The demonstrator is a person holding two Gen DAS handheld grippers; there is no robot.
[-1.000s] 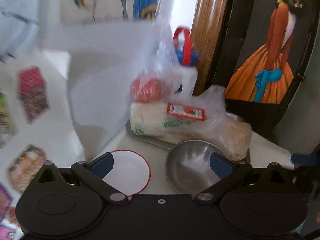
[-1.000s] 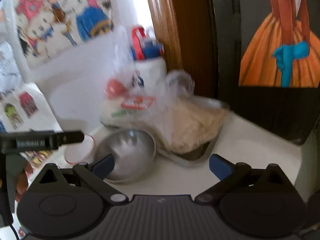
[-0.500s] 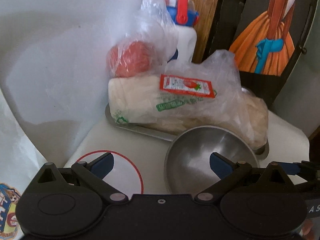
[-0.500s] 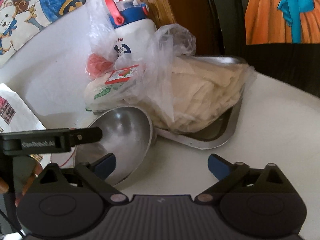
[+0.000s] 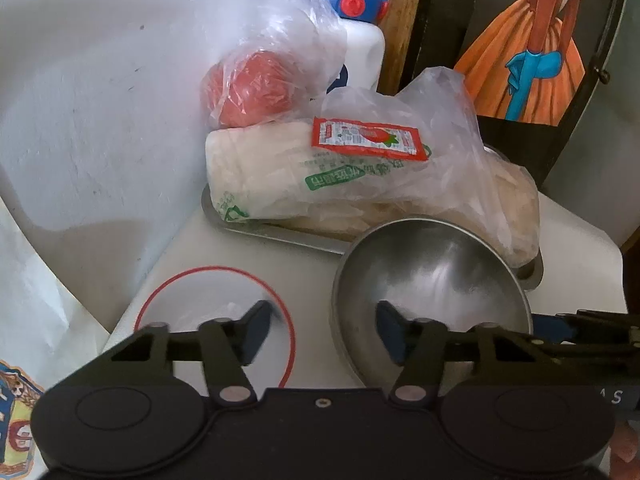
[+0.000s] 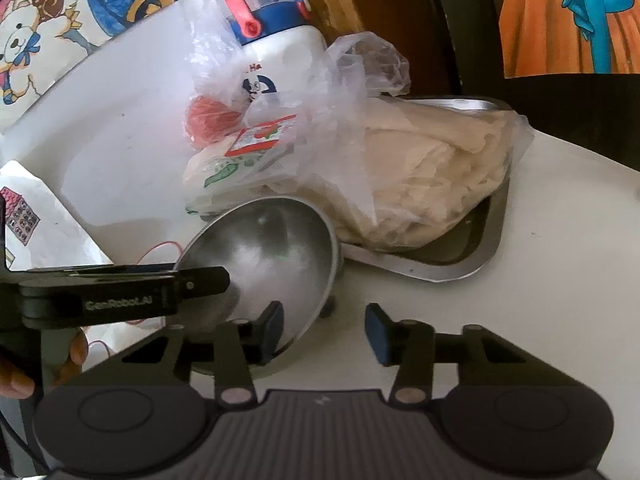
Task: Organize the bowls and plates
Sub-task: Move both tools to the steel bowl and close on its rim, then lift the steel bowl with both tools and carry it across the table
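Observation:
A steel bowl (image 5: 432, 280) sits on the white table, tilted against the tray behind it. A white plate with a red rim (image 5: 208, 300) lies flat to its left. My left gripper (image 5: 323, 330) straddles the bowl's left rim: one finger hangs over the plate, the other is inside the bowl. Its jaws are closing, with gaps still showing beside the rim. My right gripper (image 6: 325, 334) straddles the near right rim of the bowl (image 6: 272, 248), with one finger inside and one outside. Its jaws are closing too, and the outer pad stands apart from the rim.
Behind the bowl, a steel tray (image 5: 280, 236) holds plastic bags of flatbread (image 5: 360, 184) and a bagged tomato (image 5: 252, 88). A white bottle with a blue lid (image 6: 280, 48) stands at the back. The white wall (image 5: 100, 120) closes the left side.
Both grippers came down and closer to the bowl. Their jaws went from wide open to roughly half as wide, now astride opposite sides of the bowl's rim.

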